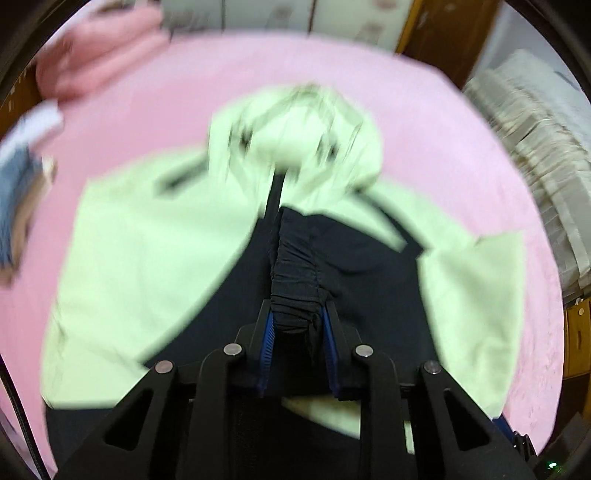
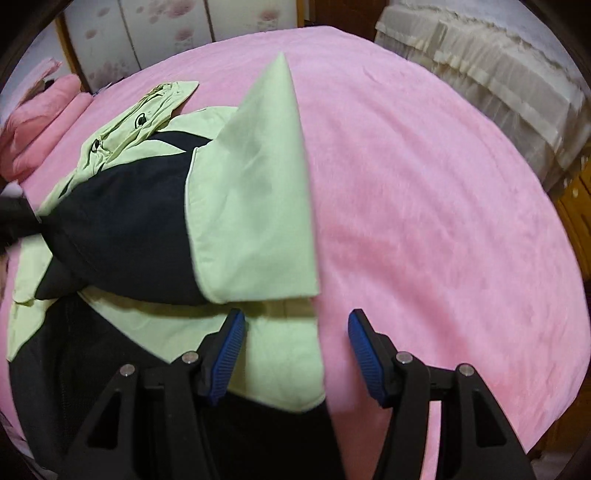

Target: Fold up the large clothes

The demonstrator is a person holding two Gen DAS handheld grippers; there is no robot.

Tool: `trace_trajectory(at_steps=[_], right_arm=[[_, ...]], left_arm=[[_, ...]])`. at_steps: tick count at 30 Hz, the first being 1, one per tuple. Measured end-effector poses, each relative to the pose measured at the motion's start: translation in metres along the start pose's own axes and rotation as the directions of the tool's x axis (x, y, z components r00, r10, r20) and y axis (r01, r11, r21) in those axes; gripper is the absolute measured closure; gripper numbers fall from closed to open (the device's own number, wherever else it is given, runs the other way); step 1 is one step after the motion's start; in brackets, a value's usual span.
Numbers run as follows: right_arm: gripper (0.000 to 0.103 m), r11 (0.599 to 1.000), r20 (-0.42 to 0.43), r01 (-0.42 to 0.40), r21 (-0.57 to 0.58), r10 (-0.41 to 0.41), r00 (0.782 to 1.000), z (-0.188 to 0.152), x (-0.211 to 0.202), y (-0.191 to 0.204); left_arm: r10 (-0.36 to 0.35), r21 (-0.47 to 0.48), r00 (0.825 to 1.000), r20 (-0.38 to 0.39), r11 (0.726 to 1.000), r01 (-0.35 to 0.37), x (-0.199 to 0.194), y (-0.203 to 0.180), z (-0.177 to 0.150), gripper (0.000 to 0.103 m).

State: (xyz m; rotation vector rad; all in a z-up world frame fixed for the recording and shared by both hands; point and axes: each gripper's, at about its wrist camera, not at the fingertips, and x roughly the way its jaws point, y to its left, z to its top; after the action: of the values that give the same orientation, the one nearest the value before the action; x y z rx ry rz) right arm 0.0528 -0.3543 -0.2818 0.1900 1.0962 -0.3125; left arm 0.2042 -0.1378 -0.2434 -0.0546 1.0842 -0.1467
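Note:
A light green and black hooded jacket (image 1: 147, 240) lies spread on a pink bed (image 1: 443, 122), its hood (image 1: 295, 125) at the far end. My left gripper (image 1: 297, 314) is shut on the gathered black elastic cuff (image 1: 295, 280) of a sleeve, which is lifted off the jacket. In the right wrist view the black sleeve (image 2: 129, 229) stretches across the jacket (image 2: 251, 206) toward the left edge. My right gripper (image 2: 295, 332) is open above the jacket's right edge, with nothing between its fingers.
Folded pink bedding (image 1: 92, 55) lies at the bed's far left corner. A cream ruffled cloth (image 2: 498, 74) hangs beside the bed on the right, with wooden furniture (image 1: 436, 29) behind. A flowered wardrobe (image 2: 147, 33) stands at the back. Bare pink bedcover (image 2: 443, 221) stretches right of the jacket.

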Motion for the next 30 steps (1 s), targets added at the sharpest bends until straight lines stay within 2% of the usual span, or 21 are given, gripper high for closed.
trace_trajectory(at_steps=[4,6,9,11,15,18,21,24,25,27,29,30], right_arm=[[0.045,0.999,0.033,0.012,-0.047,-0.01,0.999,0.006,0.001,0.009],[0.045,0.997,0.048,0.015,-0.073,-0.012,0.999,0.008,0.0,0.016],[0.045,0.989,0.075,0.024,-0.143,-0.013,0.997,0.01,0.002,0.032],[0.045,0.983,0.077,0.03,-0.181,-0.017,0.997,0.011,0.006,0.039],[0.045,0.979,0.063,0.021,-0.201,-0.009,0.998,0.016,0.014,0.043],[0.045,0.986,0.062,-0.001,-0.167,0.011,0.998,0.02,0.015,0.039],[0.045,0.993,0.067,-0.016,-0.118,0.024,0.997,0.03,0.018,0.037],[0.045,0.998,0.072,-0.049,-0.045,0.052,0.996,0.037,0.019,0.034],[0.045,0.997,0.075,-0.07,-0.023,0.071,0.995,0.039,0.019,0.033],[0.052,0.995,0.086,-0.097,-0.003,0.097,0.992,0.042,0.017,0.036],[0.069,0.991,0.087,-0.131,0.004,0.13,0.988,0.047,0.016,0.046],[0.073,0.988,0.087,-0.152,0.008,0.151,0.985,0.048,0.015,0.05]], left_arm=[[0.03,0.033,0.987,0.157,0.999,-0.035,-0.037,0.005,0.039,0.081],[0.056,0.024,0.978,0.2,0.998,-0.062,-0.047,0.01,0.054,0.081],[0.102,0.003,0.971,0.215,0.994,-0.105,-0.056,0.034,0.065,0.081],[0.149,-0.006,0.971,0.187,0.989,-0.15,-0.046,0.05,0.061,0.081],[0.219,-0.043,0.974,0.062,0.975,-0.216,-0.001,0.085,0.035,0.081],[0.257,-0.061,0.965,-0.045,0.964,-0.259,0.03,0.112,0.003,0.081],[0.306,-0.049,0.943,-0.132,0.948,-0.314,0.066,0.132,-0.027,0.081],[0.296,-0.053,0.945,-0.141,0.951,-0.306,0.079,0.14,-0.043,0.078],[0.301,-0.051,0.943,-0.142,0.949,-0.31,0.082,0.142,-0.042,0.073],[0.324,-0.051,0.934,-0.151,0.941,-0.334,0.081,0.144,-0.04,0.061],[0.365,-0.049,0.919,-0.148,0.926,-0.375,0.071,0.144,-0.033,0.045],[0.391,-0.052,0.912,-0.125,0.915,-0.4,0.061,0.141,-0.03,0.041]])
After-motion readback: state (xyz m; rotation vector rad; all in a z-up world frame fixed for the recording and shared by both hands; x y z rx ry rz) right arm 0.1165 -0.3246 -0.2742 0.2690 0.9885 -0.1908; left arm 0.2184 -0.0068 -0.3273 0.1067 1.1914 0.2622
